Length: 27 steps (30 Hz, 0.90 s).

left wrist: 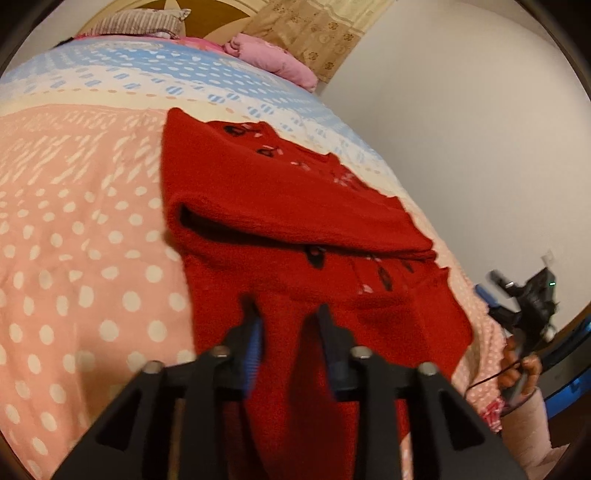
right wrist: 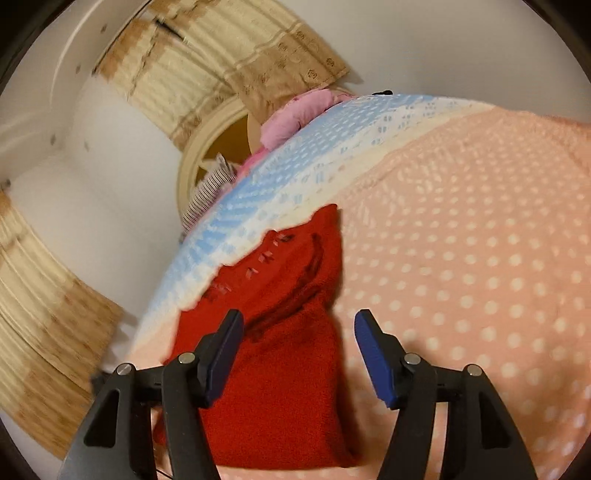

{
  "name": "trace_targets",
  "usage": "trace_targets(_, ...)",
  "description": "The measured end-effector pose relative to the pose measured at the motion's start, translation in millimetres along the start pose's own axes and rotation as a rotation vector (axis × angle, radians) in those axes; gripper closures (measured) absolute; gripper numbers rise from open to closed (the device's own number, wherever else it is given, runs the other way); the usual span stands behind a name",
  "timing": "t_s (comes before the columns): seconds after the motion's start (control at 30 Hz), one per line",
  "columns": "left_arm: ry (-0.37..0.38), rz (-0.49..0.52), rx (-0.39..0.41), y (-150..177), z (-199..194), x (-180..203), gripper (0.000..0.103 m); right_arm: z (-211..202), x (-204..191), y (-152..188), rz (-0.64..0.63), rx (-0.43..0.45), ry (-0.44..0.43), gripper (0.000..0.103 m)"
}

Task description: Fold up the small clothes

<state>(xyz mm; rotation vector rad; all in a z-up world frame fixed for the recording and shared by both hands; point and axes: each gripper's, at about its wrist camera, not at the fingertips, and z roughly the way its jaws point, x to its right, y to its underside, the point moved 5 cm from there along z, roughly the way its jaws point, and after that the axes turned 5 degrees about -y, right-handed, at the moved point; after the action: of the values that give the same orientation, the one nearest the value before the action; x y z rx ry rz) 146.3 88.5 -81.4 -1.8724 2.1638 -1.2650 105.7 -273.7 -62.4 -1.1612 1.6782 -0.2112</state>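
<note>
A small red knit sweater (left wrist: pixel 288 206) with dark and white motifs lies on the bed, its far part folded over into a thick roll. In the left wrist view my left gripper (left wrist: pixel 288 314) is over the sweater's near part, its jaws part open with red fabric between the fingers; whether they pinch it is unclear. In the right wrist view the sweater (right wrist: pixel 280 369) lies under and ahead of my right gripper (right wrist: pixel 299 321), which is wide open and empty above the cloth. The right gripper (left wrist: pixel 524 295) also shows at the bed's right edge in the left wrist view, held by a hand.
The bed has a pink polka-dot blanket (left wrist: pixel 74 258) with a blue and white band (left wrist: pixel 147 74) at the far end. A pink pillow (left wrist: pixel 273 59) and a striped pillow (left wrist: pixel 140 22) lie by the headboard. A white wall (left wrist: pixel 461 129) borders the bed's right side.
</note>
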Motion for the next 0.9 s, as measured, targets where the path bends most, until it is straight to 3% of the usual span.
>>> trace_targets(0.03,0.009,0.003,0.002,0,0,2,0.054,6,-3,4,-0.047,-0.030,0.034,0.040)
trace_targets(0.07,0.004,0.013,0.006,-1,0,5,0.052,11,-4,6,-0.078,-0.049,0.057,0.040)
trace_targets(0.17,-0.059,0.076,0.022,0,3,13,0.052,35,-13,15,-0.208,-0.104,0.131,0.040)
trace_targets(0.3,-0.082,0.096,0.028,-1,4,14,0.053,71,-24,24,-0.366,-0.162,0.203,0.040)
trace_targets(0.33,-0.086,0.092,0.028,-1,4,13,0.054,78,-25,26,-0.392,-0.177,0.218,0.040)
trace_targets(0.37,-0.097,0.090,0.033,-1,5,12,0.063,87,-25,30,-0.428,-0.203,0.252,0.040)
trace_targets(0.4,-0.115,0.092,0.038,-2,5,11,0.070,94,-24,34,-0.455,-0.218,0.281,0.047)
trace_targets(0.43,-0.138,0.093,0.040,-2,6,9,0.082,96,-24,36,-0.476,-0.217,0.292,0.056)
trace_targets(0.47,-0.141,0.090,0.041,-2,6,8,0.086,97,-26,39,-0.495,-0.213,0.294,0.071)
trace_targets(0.5,-0.137,0.083,0.044,-2,5,8,0.087,96,-28,40,-0.498,-0.209,0.293,0.079)
trace_targets(0.7,-0.120,0.077,0.085,-2,-12,15,0.093,72,-45,40,-0.555,-0.121,0.370,0.095)
trace_targets(0.9,-0.091,0.070,0.156,-13,-40,23,0.093,35,-64,31,-0.508,-0.031,0.331,0.096)
